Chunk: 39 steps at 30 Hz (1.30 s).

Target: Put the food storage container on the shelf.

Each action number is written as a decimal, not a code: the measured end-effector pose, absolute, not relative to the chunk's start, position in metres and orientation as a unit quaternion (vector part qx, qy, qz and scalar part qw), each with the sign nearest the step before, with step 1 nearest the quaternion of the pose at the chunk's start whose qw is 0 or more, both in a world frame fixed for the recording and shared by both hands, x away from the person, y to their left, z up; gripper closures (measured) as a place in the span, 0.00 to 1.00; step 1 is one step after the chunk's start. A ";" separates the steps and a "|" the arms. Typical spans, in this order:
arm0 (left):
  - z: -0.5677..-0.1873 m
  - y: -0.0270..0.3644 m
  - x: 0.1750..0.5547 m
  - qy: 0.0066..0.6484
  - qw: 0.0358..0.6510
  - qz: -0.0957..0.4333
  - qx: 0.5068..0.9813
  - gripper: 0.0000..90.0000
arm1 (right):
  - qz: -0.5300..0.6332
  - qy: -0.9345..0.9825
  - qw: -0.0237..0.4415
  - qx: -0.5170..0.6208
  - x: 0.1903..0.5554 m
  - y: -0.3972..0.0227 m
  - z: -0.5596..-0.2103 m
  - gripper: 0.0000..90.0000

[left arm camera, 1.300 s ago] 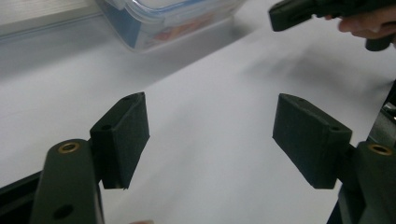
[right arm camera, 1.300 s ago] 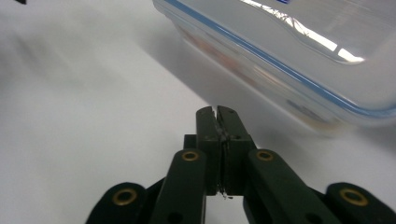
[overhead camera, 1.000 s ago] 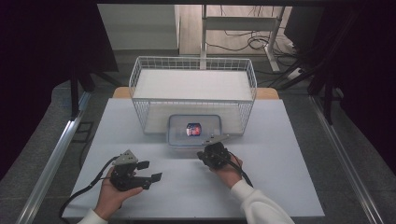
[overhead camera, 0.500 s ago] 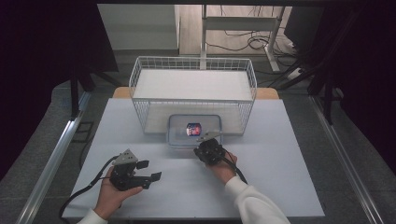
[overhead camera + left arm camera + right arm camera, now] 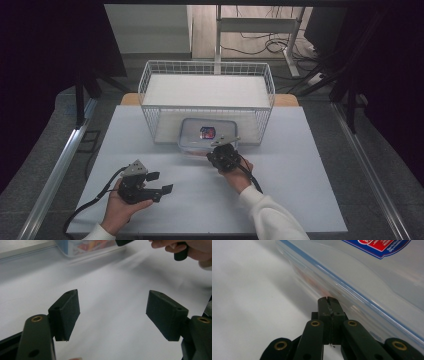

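A: Near edge of the bench (image 5: 300,200) first. What is the left gripper (image 5: 159,183) doing?

B: It sits low over the bare white surface at the front left, held in the left hand (image 5: 120,207). In the left gripper view its jaws stand wide apart with nothing between them, only the bench top beyond.

A: And the right gripper (image 5: 216,158)?

B: Further in, right of centre, held in the right hand (image 5: 239,176), white sleeve (image 5: 267,217) behind it. In the right gripper view (image 5: 329,300) the jaws are pressed fully together, nothing visibly caught between them. The tips sit just at the near lower edge of the clear plastic box (image 5: 372,277); whether they touch it I cannot tell.

A: Location of the box?

B: On the bench, directly in front of the wire basket (image 5: 150,80), near side. The lid is on, with a blue and red label (image 5: 207,133) on top. The same box (image 5: 82,246) shows at the far edge of the left gripper view.

A: Beyond it?

B: The white wire basket stands at the back of the bench.
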State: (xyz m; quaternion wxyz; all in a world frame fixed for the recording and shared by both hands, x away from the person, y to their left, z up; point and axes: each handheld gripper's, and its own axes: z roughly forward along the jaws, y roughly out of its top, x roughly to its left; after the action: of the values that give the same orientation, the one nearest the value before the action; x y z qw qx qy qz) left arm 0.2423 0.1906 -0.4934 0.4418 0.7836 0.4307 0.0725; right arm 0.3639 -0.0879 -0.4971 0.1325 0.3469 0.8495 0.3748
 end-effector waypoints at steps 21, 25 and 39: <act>-0.493 0.192 0.243 0.429 0.437 0.078 0.787 0.30 | 0.395 0.822 0.141 0.385 0.412 -0.082 -0.499 0.99; -0.493 0.192 0.243 0.428 0.435 0.079 0.788 0.30 | 0.403 0.813 0.133 0.398 0.421 -0.080 -0.500 0.99; -0.493 0.193 0.244 0.426 0.431 0.086 0.791 0.30 | 0.388 0.828 0.137 0.380 0.415 -0.086 -0.492 0.99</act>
State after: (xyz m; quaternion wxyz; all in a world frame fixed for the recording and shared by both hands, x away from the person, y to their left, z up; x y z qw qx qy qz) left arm 0.2436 0.1933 -0.4934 0.4314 0.7906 0.4260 0.0861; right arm 0.4146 -0.0856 -0.4920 0.1372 0.3803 0.8284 0.3878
